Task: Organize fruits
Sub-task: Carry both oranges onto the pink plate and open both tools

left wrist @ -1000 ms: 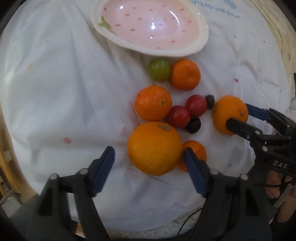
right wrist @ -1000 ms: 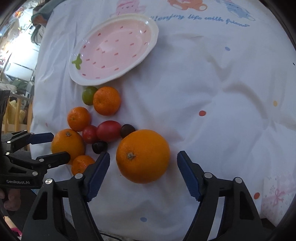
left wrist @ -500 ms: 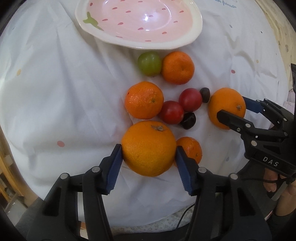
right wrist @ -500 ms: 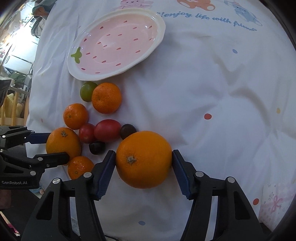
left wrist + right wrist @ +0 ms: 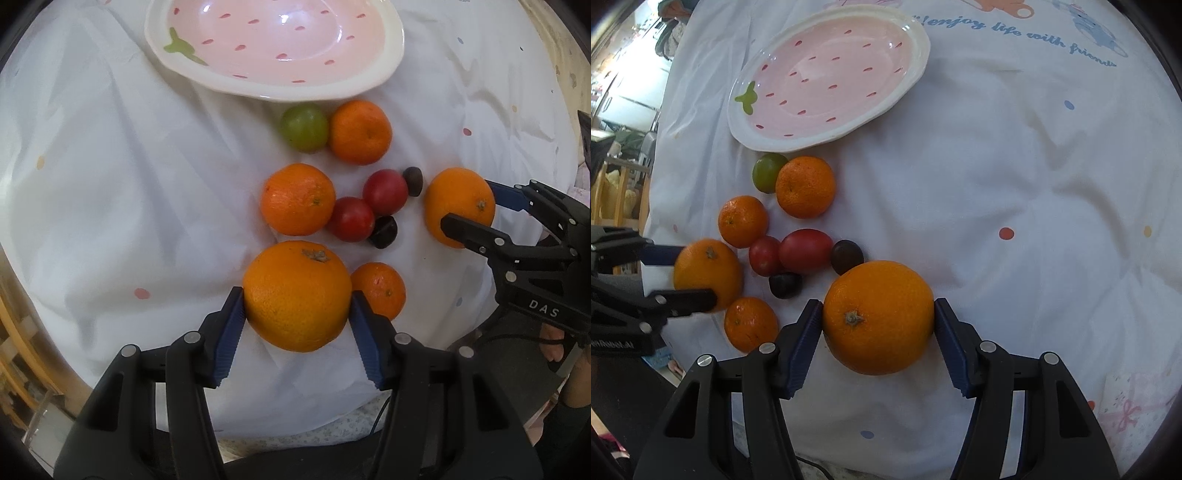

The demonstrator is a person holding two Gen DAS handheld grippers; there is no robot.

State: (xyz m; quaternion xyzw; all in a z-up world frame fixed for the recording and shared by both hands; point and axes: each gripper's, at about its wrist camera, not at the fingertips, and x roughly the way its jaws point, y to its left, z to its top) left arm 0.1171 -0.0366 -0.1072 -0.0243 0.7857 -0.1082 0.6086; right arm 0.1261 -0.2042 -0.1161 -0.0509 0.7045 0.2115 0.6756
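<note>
My left gripper (image 5: pixel 297 299) is shut on a large orange (image 5: pixel 297 295), low over the white cloth. My right gripper (image 5: pixel 878 317) is shut on another large orange (image 5: pixel 878 317). Each gripper shows in the other's view: the right one (image 5: pixel 469 212) with its orange (image 5: pixel 458 199), the left one (image 5: pixel 679 273) with its orange (image 5: pixel 707 267). Between them lie three mandarins (image 5: pixel 298 199) (image 5: pixel 360 132) (image 5: pixel 378 290), a green fruit (image 5: pixel 304 127), two red fruits (image 5: pixel 386 192) (image 5: pixel 351 218) and two dark ones (image 5: pixel 384 237) (image 5: pixel 413 180). A pink strawberry-shaped plate (image 5: pixel 384 75) lies beyond them, holding nothing.
The white tablecloth (image 5: pixel 1015 166) carries coloured dots and blue lettering at the far edge. The table's front edge runs just under both grippers. Wooden chairs (image 5: pixel 613 188) stand off the left side. A hand (image 5: pixel 561 350) holds the right gripper.
Both grippers were open around their oranges one second ago and have closed onto them. Both views have shifted slightly toward the plate.
</note>
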